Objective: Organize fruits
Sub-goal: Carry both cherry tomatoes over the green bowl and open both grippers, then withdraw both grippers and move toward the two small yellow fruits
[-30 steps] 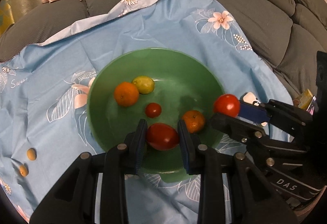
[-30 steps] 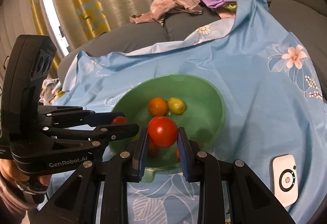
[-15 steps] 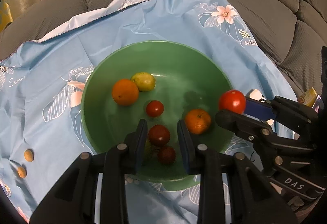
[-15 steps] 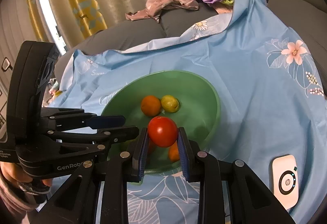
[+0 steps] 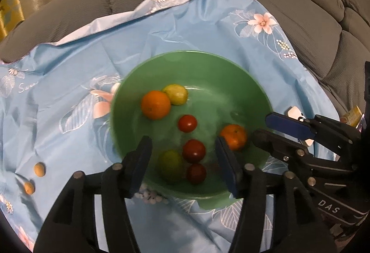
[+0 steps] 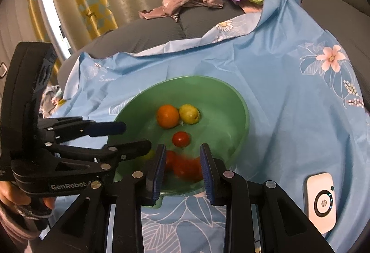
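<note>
Tan and small, two loose fruits [image 5: 39, 169] lie on the slick blue cloth [image 5: 69, 137] left of the green bowl [image 5: 208, 61] — a tug on that cloth could roll them away. The left gripper [image 5: 182, 141], its jaws just opened and empty, hovers over the bowl's near side; pressing the rim could tip it on the soft sofa [image 5: 300, 10]. Inside are one orange [image 5: 155, 105], one lemon [image 5: 175, 94], one green fruit [image 5: 170, 166], three tomatoes [image 5: 187, 123] and one mandarin [image 5: 233, 136]. The right gripper [image 5: 260, 127] pinches nothing (a red blur [image 6: 187, 167] shows below its parted jaws) — a dropped fruit might bounce out.
</note>
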Motion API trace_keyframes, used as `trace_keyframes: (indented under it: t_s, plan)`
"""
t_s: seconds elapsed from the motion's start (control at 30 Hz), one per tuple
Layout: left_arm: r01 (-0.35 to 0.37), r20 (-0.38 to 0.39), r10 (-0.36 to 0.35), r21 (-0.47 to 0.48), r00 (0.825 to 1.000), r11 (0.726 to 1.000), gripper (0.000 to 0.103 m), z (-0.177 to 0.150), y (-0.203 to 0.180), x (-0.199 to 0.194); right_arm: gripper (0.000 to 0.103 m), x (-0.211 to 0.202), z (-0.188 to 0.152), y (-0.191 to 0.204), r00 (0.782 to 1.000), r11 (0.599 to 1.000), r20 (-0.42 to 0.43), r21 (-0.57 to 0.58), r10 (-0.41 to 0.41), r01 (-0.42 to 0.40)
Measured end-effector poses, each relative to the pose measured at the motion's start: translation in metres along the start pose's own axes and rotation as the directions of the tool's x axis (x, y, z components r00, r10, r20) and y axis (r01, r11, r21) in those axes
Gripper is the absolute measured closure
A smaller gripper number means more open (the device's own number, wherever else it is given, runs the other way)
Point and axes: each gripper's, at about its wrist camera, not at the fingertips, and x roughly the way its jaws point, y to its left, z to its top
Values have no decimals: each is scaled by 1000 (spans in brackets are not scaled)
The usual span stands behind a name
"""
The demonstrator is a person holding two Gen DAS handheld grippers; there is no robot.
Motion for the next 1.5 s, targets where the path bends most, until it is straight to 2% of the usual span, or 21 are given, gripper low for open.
trace_keyframes:
  t_s: [0.07,0.2,0.27,0.43,0.6,0.8,0.97,1.1,1.2,1.5]
  plan:
    - [-9,11,9,-11,1000,1000,33,-3,3,-7,70,-1,-1,2,1000,1000,-1,-4,-7,7]
    - [-33,22,33,-35,999,999,30,-17,9,-23,70,-9,-5,5,1000,1000,11,6,0,0]
    - [-45,19,46,-53,999,998,24,-30,14,-32,70,-15,-8,7,1000,1000,15,19,14,-14]
    - [-92,-24,90,-110,996,990,24,-77,32,-48,70,-25,-22,18,999,999,1,10,43,-43]
    - [-161,-83,146,-214,986,964,24,-129,65,-68,70,-31,-32,34,998,998,-16,-3,63,-63]
    - [-201,-79,186,-327,979,923,21,-170,93,-103,70,-38,-40,63,996,995,-27,-45,87,-88]
    - [-219,-55,214,-358,975,908,16,-186,100,-125,69,-40,-43,88,998,993,-32,-99,60,-63]
    - [-228,-33,233,-386,972,894,12,-200,106,-139,60,-42,-43,108,997,989,-31,-131,64,-68]
    - [-239,-38,244,-404,969,883,12,-209,114,-142,60,-41,-44,121,997,986,-37,-152,69,-74]
    - [-210,-42,217,-477,975,854,10,-231,142,-149,60,-31,-43,154,995,972,-63,-217,77,-89]
